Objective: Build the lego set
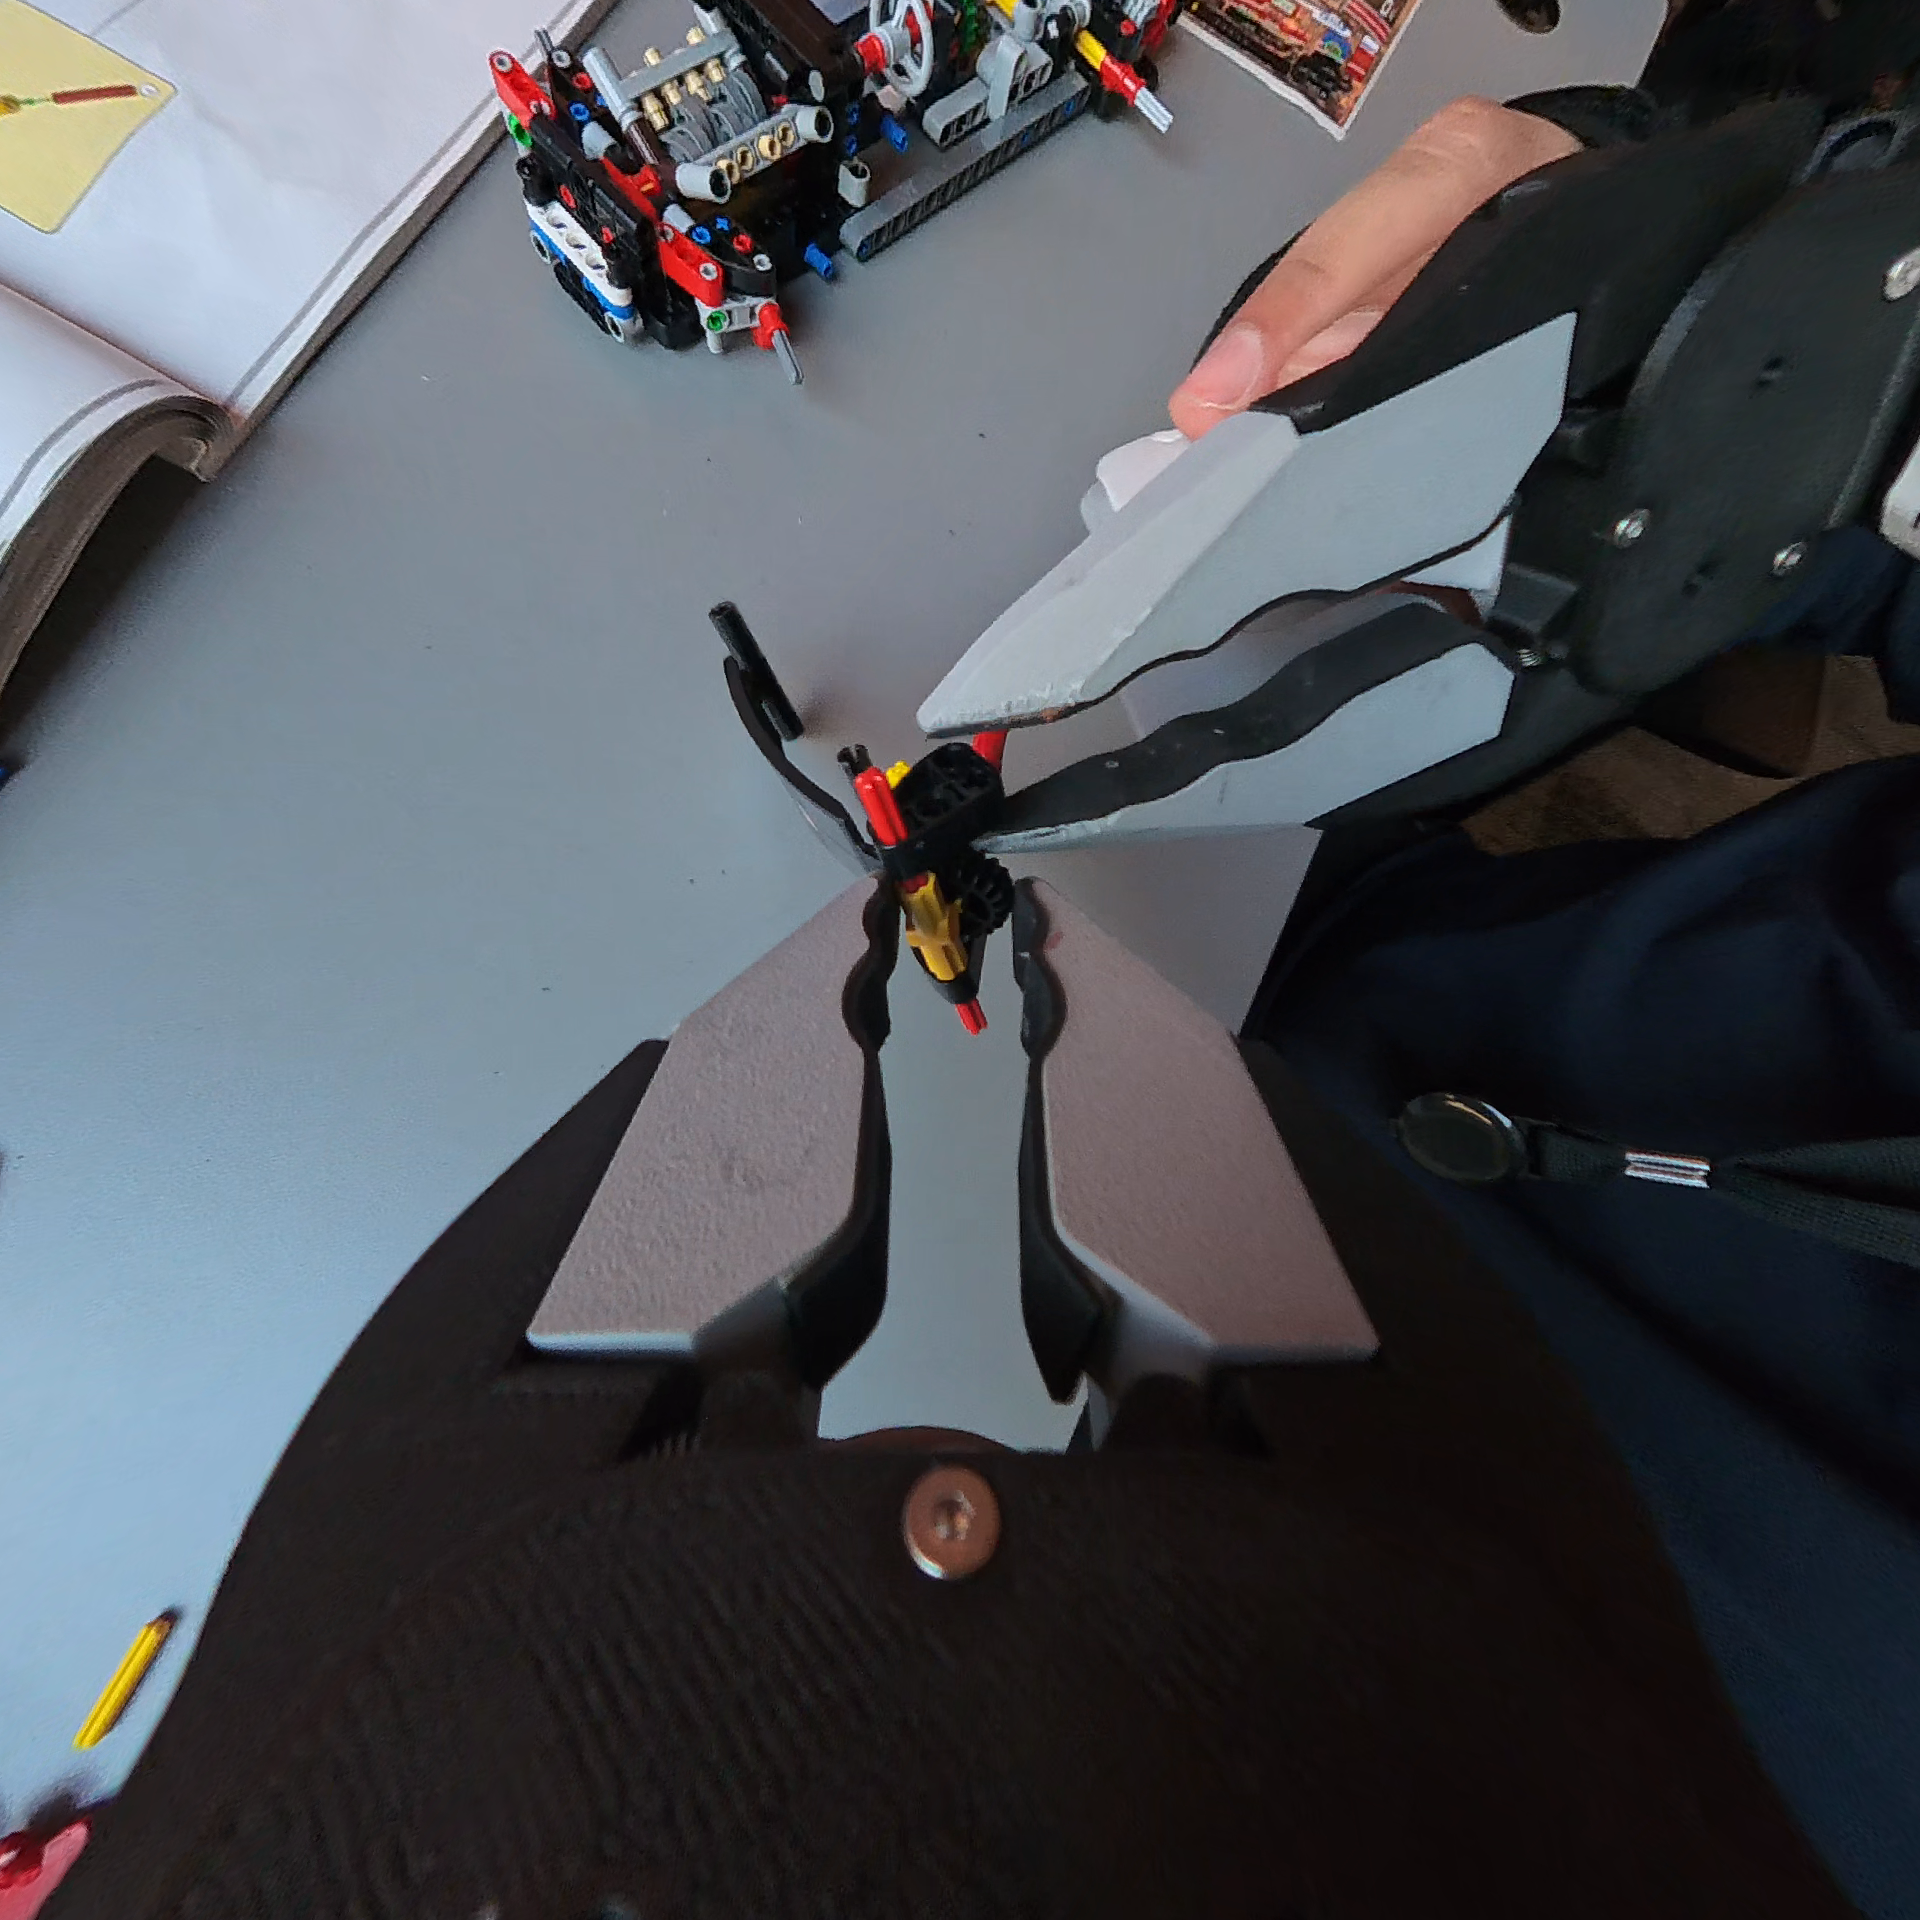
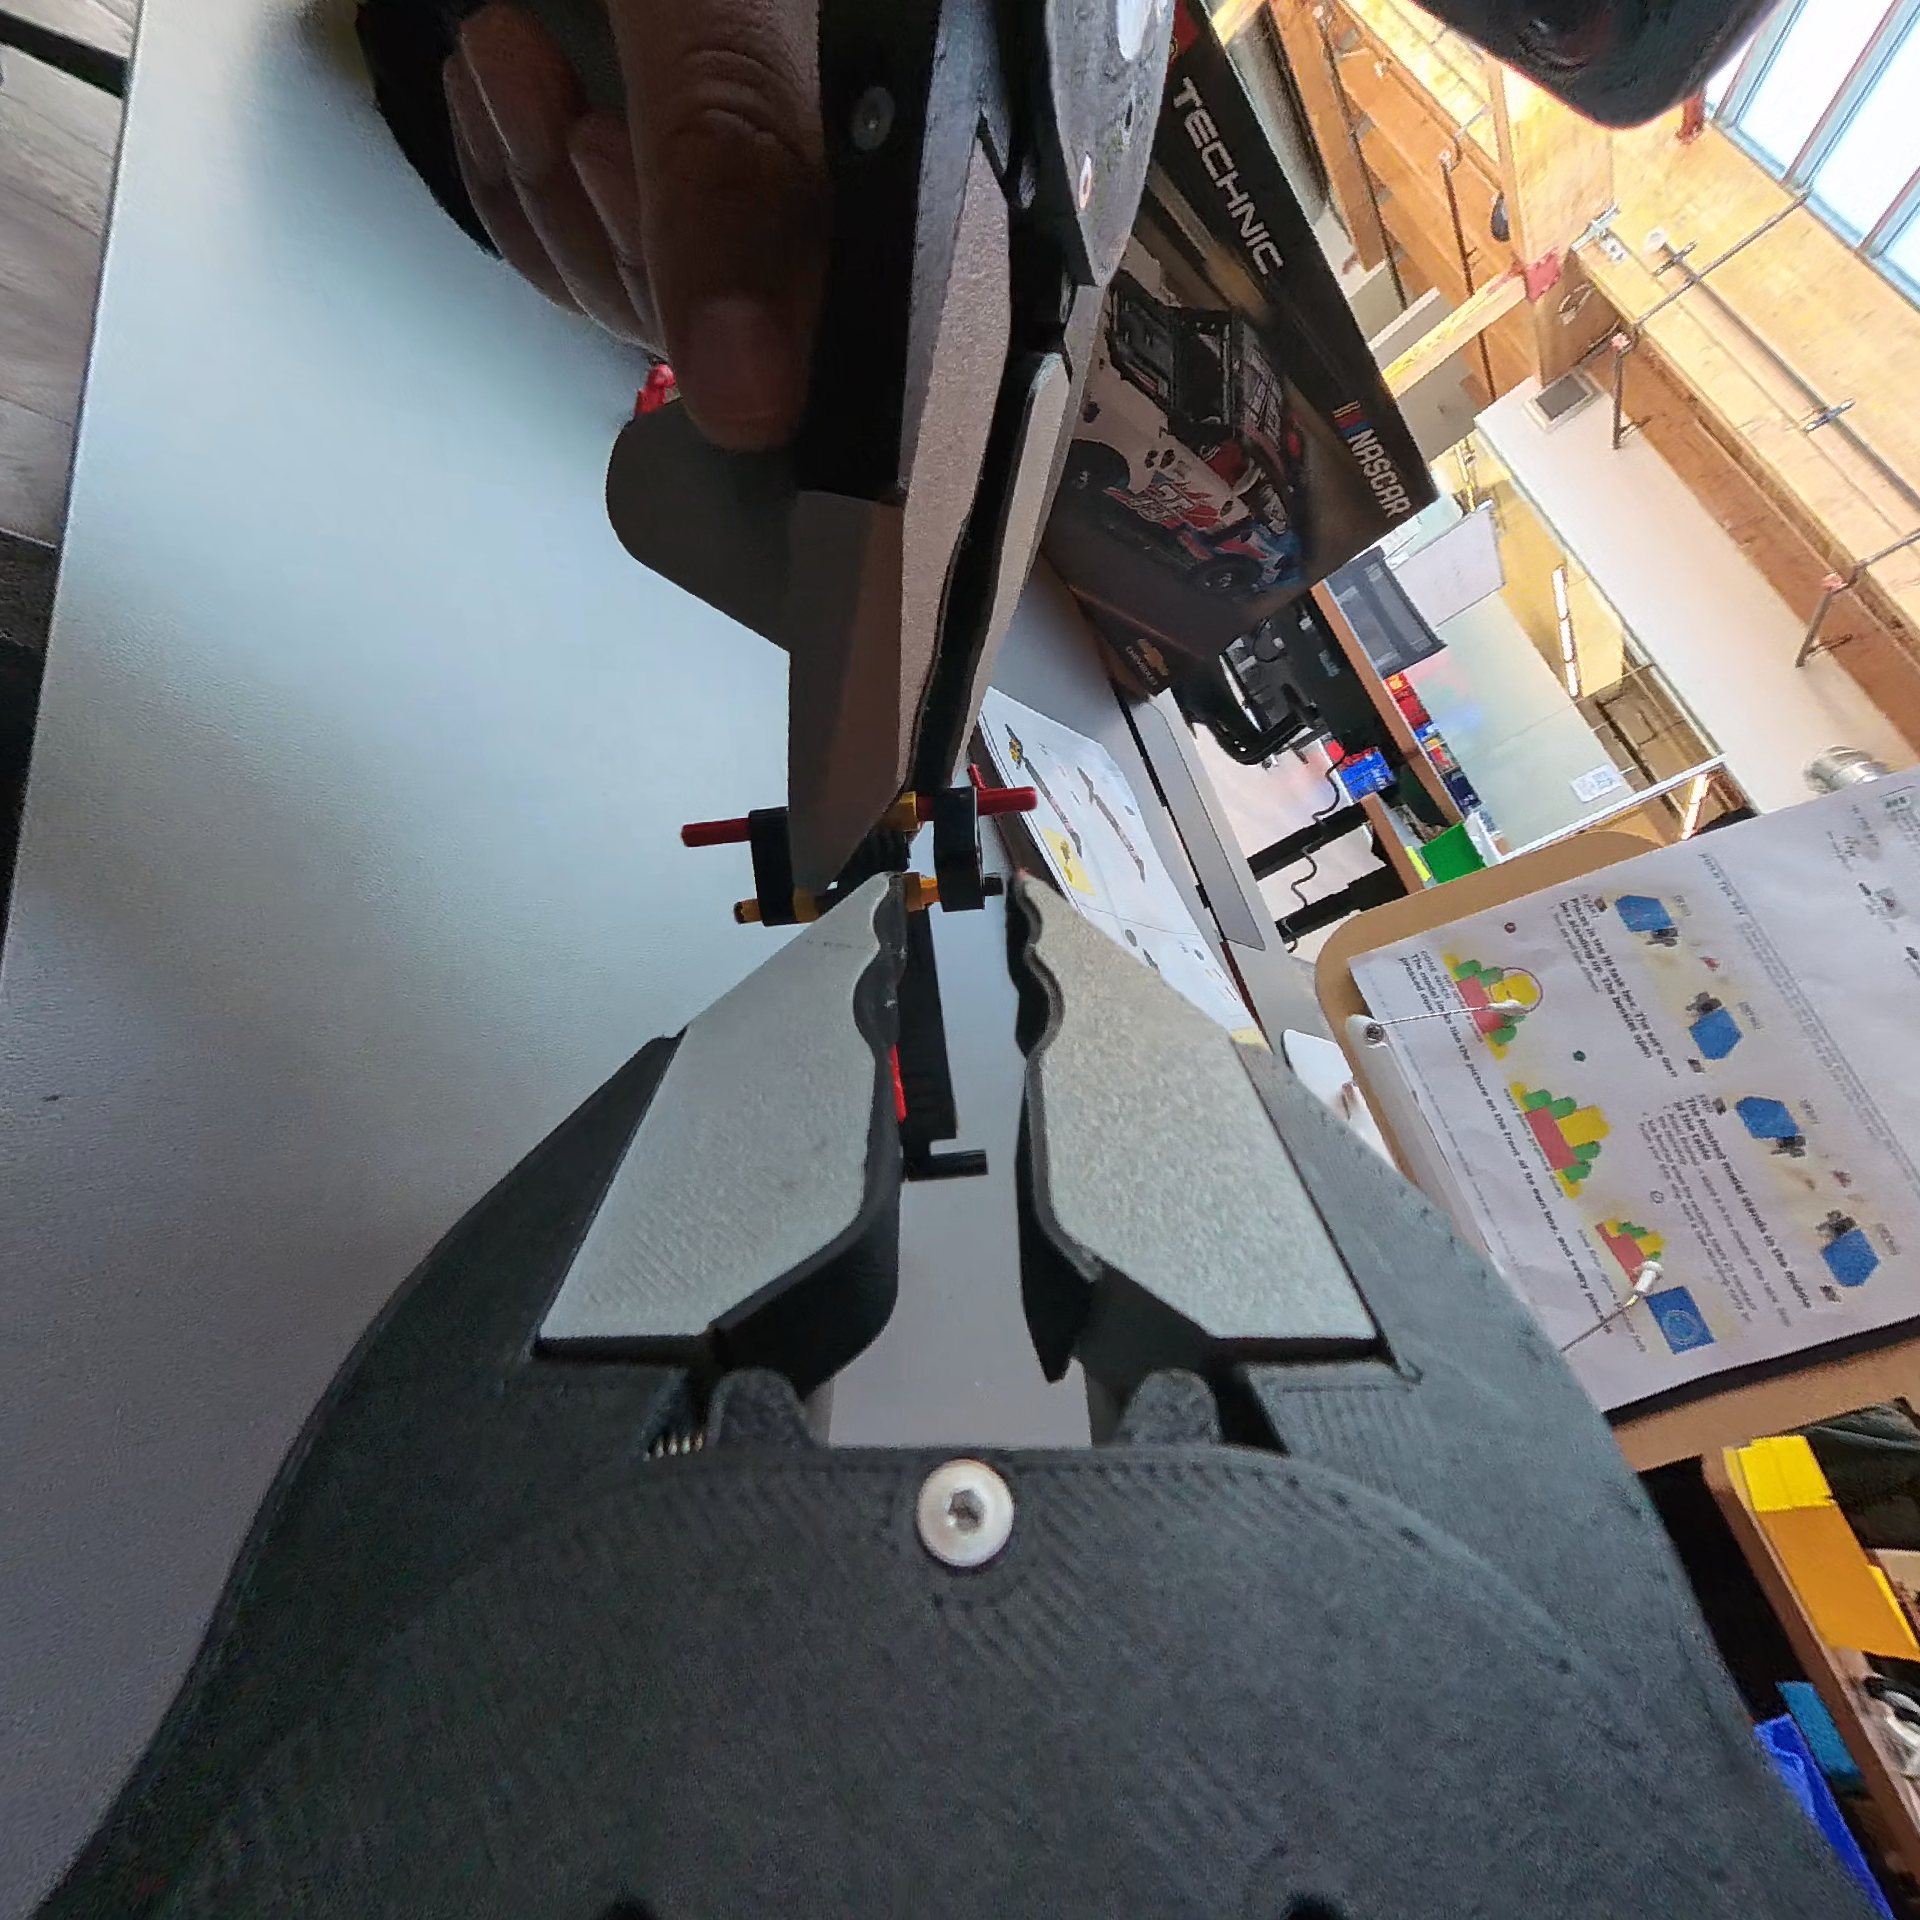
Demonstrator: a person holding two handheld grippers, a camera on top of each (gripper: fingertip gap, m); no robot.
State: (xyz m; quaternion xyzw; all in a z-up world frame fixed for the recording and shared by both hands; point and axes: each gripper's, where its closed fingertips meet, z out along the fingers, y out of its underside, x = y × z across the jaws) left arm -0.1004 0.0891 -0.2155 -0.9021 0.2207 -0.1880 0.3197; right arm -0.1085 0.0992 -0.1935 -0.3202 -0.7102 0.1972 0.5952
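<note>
While both tongs meet above the grey table (image 1: 312, 831), the left gripper (image 1: 940, 914) is narrowly closed on a small brick assembly (image 1: 930, 842) of black, yellow and red; the right gripper (image 1: 977, 769) pinches its black end, a brick car model (image 1: 665, 187) well behind

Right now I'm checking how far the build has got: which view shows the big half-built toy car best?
The left wrist view: the half-built toy car sits in the open on the grey table, its red, black and grey parts in plain sight. The right wrist view does not show it.
</note>
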